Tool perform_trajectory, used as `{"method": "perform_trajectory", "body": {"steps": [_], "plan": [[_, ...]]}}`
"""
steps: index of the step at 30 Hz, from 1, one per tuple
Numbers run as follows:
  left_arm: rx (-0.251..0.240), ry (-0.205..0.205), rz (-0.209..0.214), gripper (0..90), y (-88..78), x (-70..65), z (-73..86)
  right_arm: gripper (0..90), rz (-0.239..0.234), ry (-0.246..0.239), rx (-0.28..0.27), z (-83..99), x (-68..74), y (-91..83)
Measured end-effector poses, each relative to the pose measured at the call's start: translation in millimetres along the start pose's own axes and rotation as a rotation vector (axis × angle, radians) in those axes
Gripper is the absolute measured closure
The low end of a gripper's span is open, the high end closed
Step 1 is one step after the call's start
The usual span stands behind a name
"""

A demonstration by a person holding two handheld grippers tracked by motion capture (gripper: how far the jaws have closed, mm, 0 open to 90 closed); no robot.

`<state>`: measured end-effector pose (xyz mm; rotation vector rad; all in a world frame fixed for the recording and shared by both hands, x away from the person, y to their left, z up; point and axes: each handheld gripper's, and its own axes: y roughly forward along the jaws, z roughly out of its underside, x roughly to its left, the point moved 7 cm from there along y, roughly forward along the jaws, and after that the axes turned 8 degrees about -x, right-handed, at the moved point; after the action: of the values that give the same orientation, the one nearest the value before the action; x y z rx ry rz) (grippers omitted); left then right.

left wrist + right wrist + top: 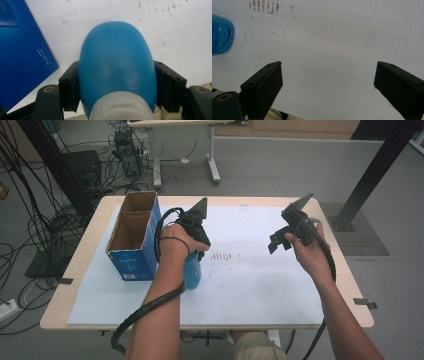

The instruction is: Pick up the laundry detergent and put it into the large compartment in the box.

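Right up against the lens in the left gripper view is the blue bottle (pixel 117 67), with a white cap end at the bottom of that frame, and both black pads are squeezed onto its sides, so the left gripper (pixel 117 86) has it clamped (no daylight between pad and plastic that I can see). From the high view, the bottle (pixel 192 270) sits on the white mat (pixel 260 285) just to the right of the blue cardboard box (pixel 134 237), close to it but I can't tell if they touch. That box is open on top and looks split into two compartments, both seemingly empty.

So my read is we're at the grab step: grip made, lift not started. Best guess for the next move is lifting it straight up to clear the box wall, then carrying it over a compartment and lowering it in.

Meanwhile the right gripper (pixel 287 237) hangs above the mat well off to the other side, jaws spread wide with nothing between them.
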<state>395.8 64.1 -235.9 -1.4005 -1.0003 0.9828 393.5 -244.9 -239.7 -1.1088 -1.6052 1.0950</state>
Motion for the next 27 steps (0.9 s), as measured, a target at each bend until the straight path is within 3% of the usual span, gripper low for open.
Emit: {"method": "perform_trajectory", "body": {"steps": [27], "plan": [[-0.011, -0.001, 0.010, 36.5, -0.4, 2.9, 1.7, 8.4, -0.006, -0.005, -0.008, -0.1, 1.8, 0.3]]}}
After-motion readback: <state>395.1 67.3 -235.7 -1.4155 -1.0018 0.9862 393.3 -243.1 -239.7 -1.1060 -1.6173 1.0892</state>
